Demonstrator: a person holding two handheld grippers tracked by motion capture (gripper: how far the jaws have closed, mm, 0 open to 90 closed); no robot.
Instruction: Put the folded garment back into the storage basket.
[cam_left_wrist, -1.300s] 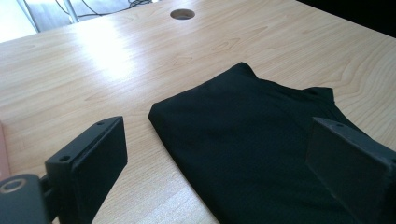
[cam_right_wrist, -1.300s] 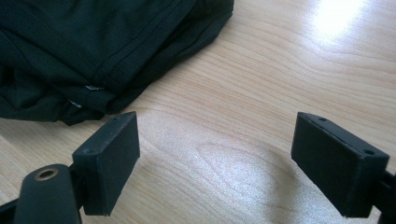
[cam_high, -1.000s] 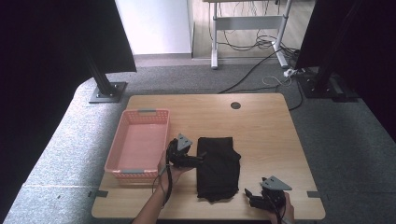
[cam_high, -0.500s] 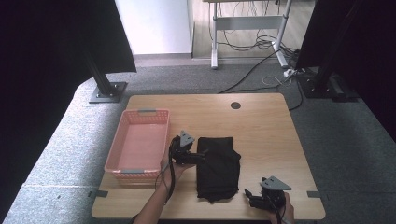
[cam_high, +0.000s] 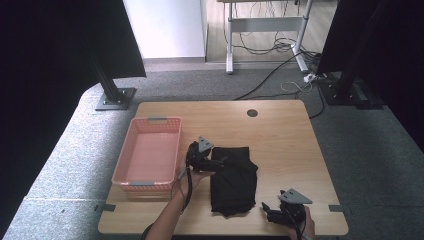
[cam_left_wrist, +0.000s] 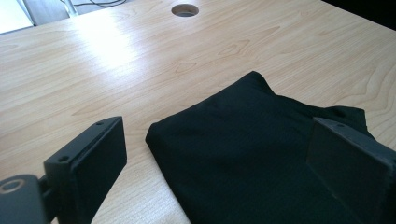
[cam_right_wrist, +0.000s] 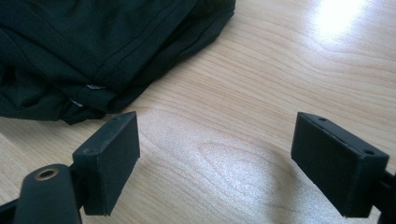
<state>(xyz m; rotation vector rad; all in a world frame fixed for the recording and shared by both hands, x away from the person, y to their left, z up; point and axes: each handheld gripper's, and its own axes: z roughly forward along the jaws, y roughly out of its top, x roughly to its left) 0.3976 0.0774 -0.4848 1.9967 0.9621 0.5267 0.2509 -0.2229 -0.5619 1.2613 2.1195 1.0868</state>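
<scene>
A folded black cloth (cam_high: 233, 179) is lying at the lower middle of the high view, on the desk (cam_high: 280, 135), its long axis running up and down the frame. The left gripper (cam_high: 216, 163) is sitting at the cloth's upper left corner, much the nearer one; its jaws are standing wide, straddling the folded corner without pressing it. The right gripper (cam_high: 268, 210) is resting at the lower right, just beside the cloth's bottom edge, wide open and holding nothing. A pink basket (cam_high: 131, 172) is waiting to the left.
</scene>
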